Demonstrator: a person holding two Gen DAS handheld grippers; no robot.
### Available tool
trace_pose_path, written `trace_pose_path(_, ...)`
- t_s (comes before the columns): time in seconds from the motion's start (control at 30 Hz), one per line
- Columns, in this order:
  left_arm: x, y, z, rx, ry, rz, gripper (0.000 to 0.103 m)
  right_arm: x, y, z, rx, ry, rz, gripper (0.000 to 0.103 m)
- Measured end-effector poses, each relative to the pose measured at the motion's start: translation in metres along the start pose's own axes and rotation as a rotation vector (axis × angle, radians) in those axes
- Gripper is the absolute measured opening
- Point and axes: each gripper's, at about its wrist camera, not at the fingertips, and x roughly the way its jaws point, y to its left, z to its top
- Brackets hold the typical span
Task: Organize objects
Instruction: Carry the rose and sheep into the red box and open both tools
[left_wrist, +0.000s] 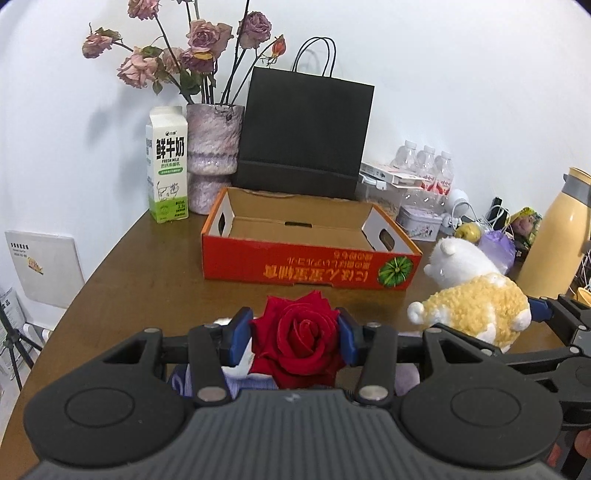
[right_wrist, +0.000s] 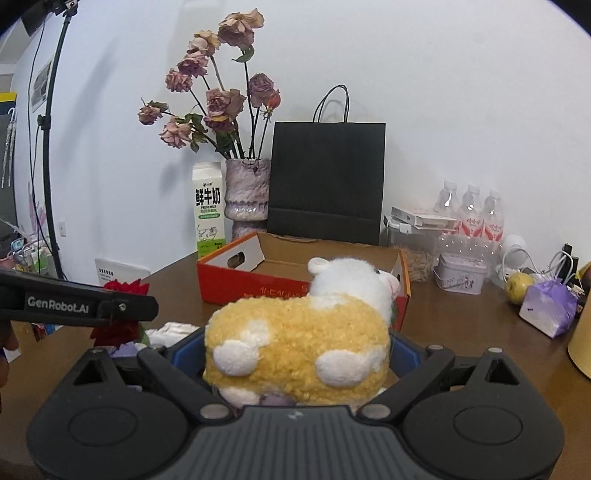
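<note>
left gripper (left_wrist: 294, 334): blue pads pinching a red rose (left_wrist: 295, 334) by the bloom, held above the near edge of the brown table (left_wrist: 140, 280). right gripper (right_wrist: 295, 354): jaws spread wide yet clamped on the body of a yellow-and-white plush sheep (right_wrist: 295, 350), head pointing away. ahead of both: open red cardboard box (left_wrist: 306, 266), nothing visible inside. behind the box: black paper bag (left_wrist: 306, 133), milk carton (left_wrist: 167, 166) beside a vase of dried roses (left_wrist: 214, 155). right side: water bottles (left_wrist: 428, 166), small tin (left_wrist: 421, 221), yellow flask (left_wrist: 554, 240).
</note>
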Motion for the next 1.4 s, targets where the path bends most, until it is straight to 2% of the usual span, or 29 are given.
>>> trace_pose_path(0.8, 0.112, 0.008, 0.068, -0.032, 0.0, -0.007, 0.049, 0.115, -0.027, 0.057, 0.007, -0.003, 0.037, 0.097)
trace_pose_path(1.2, 0.169, -0.001, 0.105, -0.023, -0.035, -0.012, 0.049, 0.17, -0.05, 0.086, 0.027, -0.013, 0.044, 0.097)
trace_pose_path(1.4, 0.201, -0.001, 0.117, -0.025, -0.014, -0.001, 0.049, 0.202, -0.061, 0.096, 0.026, 0.008, 0.033, 0.097)
